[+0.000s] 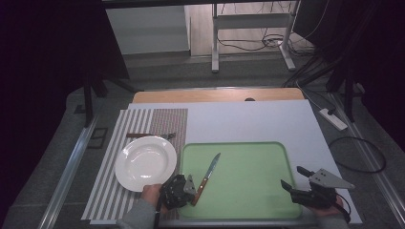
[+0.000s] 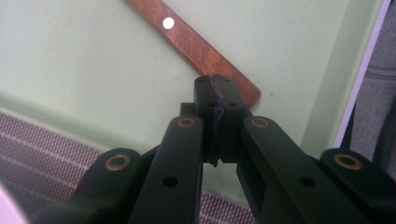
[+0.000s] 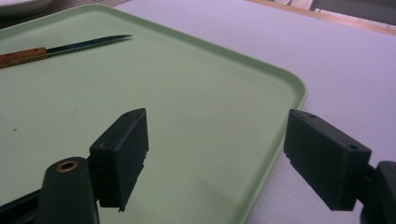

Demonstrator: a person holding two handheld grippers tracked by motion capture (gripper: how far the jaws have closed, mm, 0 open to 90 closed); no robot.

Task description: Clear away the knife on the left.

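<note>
So the knife (image 1: 207,175) is lying flat in the green tray (image 1: 248,200), over on the tray's left side, blade pointing away from the person and a bit to the right, wooden handle toward the near edge. The left gripper (image 1: 190,183) is sitting right at the handle end, at the tray's near-left corner. In the left gripper view its jaws are pressed together, pad against pad, nothing between them, and their tip sits just over the butt of the handle (image 2: 196,46). Can't tell if it's actually touching the wood or just above it.

The right gripper (image 1: 293,179) is off at the tray's near-right corner, well apart from the knife. Its jaws are wide apart with nothing in them; in the right gripper view one jaw hangs over the tray and the other over the bare table (image 3: 327,56) past the rim.

Left of the tray there's a white plate (image 1: 145,163) on a striped mat (image 1: 107,191), just beside the left hand (image 1: 150,193). A fork (image 1: 152,135) lies on the mat behind the plate.
</note>
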